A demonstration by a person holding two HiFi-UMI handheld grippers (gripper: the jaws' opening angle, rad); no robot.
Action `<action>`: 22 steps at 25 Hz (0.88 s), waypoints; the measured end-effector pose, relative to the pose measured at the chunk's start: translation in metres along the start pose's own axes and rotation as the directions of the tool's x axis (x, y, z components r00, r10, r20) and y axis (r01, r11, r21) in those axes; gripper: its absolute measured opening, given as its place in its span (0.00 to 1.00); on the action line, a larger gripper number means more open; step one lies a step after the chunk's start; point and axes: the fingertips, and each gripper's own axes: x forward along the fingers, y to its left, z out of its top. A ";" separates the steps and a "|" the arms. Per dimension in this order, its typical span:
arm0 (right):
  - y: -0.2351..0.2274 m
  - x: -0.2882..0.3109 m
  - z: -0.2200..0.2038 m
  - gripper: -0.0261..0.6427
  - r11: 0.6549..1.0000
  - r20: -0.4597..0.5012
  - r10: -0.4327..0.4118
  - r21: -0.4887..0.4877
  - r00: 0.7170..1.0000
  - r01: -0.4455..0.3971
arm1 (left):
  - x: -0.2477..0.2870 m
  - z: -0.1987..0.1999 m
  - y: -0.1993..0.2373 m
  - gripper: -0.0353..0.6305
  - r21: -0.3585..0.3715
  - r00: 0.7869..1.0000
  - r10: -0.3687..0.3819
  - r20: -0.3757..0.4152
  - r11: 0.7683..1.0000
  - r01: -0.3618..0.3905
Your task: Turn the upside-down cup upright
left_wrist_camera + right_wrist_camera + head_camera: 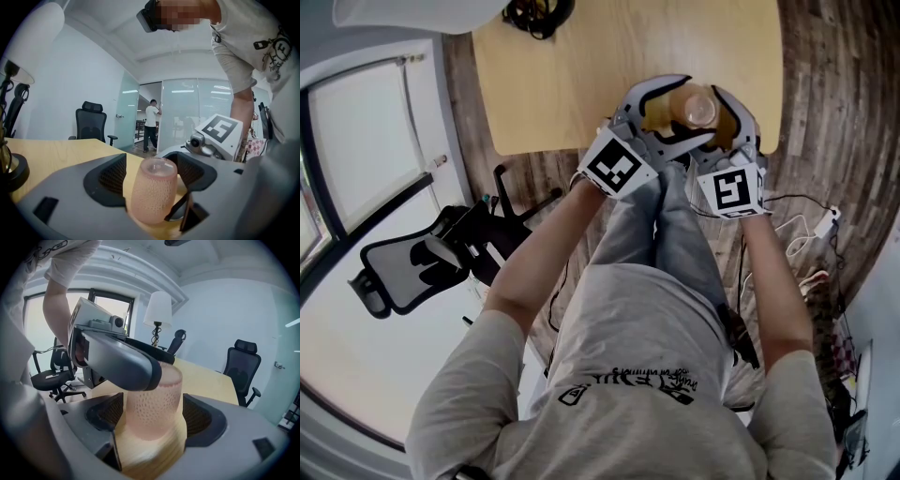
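Left tool (152, 174) is released, its jaws wide with slight gaps beside the pink dotted cup (153, 192). Right tool (153, 417) clenches the same cup from the opposite side, at the wooden counter's (56, 150) near edge.

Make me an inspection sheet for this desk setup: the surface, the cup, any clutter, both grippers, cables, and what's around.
Surface: light wooden table.
Job's things: pinkish textured cup standing near the table's near edge, between the jaws of both grippers.
Clutter: lamp at the table's far end.
Grippers: left gripper open, with the cup between its jaws; right gripper has its jaws close beside the cup, contact unclear.
Cables: white cables on the floor.
Surroundings: black office chair, glass partition, person standing by it.
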 end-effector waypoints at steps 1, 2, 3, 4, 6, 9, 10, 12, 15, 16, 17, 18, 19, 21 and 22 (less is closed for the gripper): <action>0.000 -0.003 0.006 0.59 1.000 0.011 0.000 -0.006 1.000 0.000 | -0.003 0.007 0.001 0.55 0.007 1.000 0.005 0.008 1.000 -0.005; -0.001 -0.006 0.013 0.59 1.000 0.023 0.004 -0.013 1.000 -0.004 | -0.007 0.015 0.002 0.55 0.011 1.000 0.009 0.018 1.000 -0.009; -0.001 -0.009 0.021 0.59 1.000 0.034 0.009 -0.020 0.999 -0.008 | -0.010 0.023 0.002 0.55 0.013 1.000 0.012 0.026 1.000 -0.012; -0.001 -0.012 0.028 0.59 1.000 0.044 0.014 -0.027 0.999 -0.012 | -0.013 0.031 0.002 0.55 0.017 0.999 0.013 0.033 1.000 -0.013; -0.002 -0.020 0.044 0.59 0.999 0.059 0.025 -0.033 0.998 -0.023 | -0.020 0.049 0.002 0.55 0.025 0.999 0.017 0.048 1.000 -0.018; -0.001 -0.036 0.072 0.58 0.998 0.084 0.055 -0.009 0.995 -0.055 | -0.035 0.093 0.006 0.55 -0.083 0.983 0.088 0.160 0.994 -0.076; -0.002 -0.042 0.081 0.58 0.998 0.091 0.064 0.003 0.994 -0.064 | -0.042 0.108 0.009 0.53 -0.143 0.972 0.124 0.197 0.985 -0.097; -0.006 -0.059 0.097 0.49 0.998 0.111 0.051 0.040 0.992 -0.056 | -0.056 0.134 0.009 0.36 -0.222 0.957 0.173 0.234 0.968 -0.120; -0.015 -0.083 0.119 0.29 0.990 0.127 0.003 0.139 0.992 -0.020 | -0.077 0.158 0.005 0.10 -0.248 0.949 0.216 0.230 0.956 -0.158; -0.017 -0.090 0.126 0.25 0.985 0.129 -0.009 0.173 0.992 -0.013 | -0.083 0.163 0.004 0.08 -0.243 0.949 0.226 0.218 0.955 -0.171; -0.018 -0.097 0.133 0.21 0.979 0.133 -0.019 0.204 0.991 -0.008 | -0.088 0.166 0.002 0.07 -0.243 0.951 0.233 0.201 0.953 -0.181; -0.020 -0.105 0.140 0.17 0.973 0.137 -0.027 0.233 0.990 -0.006 | -0.092 0.169 -0.001 0.07 -0.253 0.954 0.238 0.182 0.949 -0.189; -0.021 -0.113 0.148 0.15 0.966 0.143 -0.031 0.260 0.989 -0.008 | -0.093 0.171 -0.003 0.07 -0.272 0.956 0.245 0.159 0.942 -0.197; -0.025 -0.128 0.165 0.12 0.952 0.171 -0.042 0.307 0.984 -0.013 | -0.094 0.173 -0.006 0.07 -0.307 0.959 0.258 0.115 0.928 -0.213; -0.027 -0.133 0.174 0.11 0.945 0.186 -0.050 0.328 0.981 -0.014 | -0.095 0.174 -0.007 0.07 -0.314 0.960 0.263 0.097 0.923 -0.221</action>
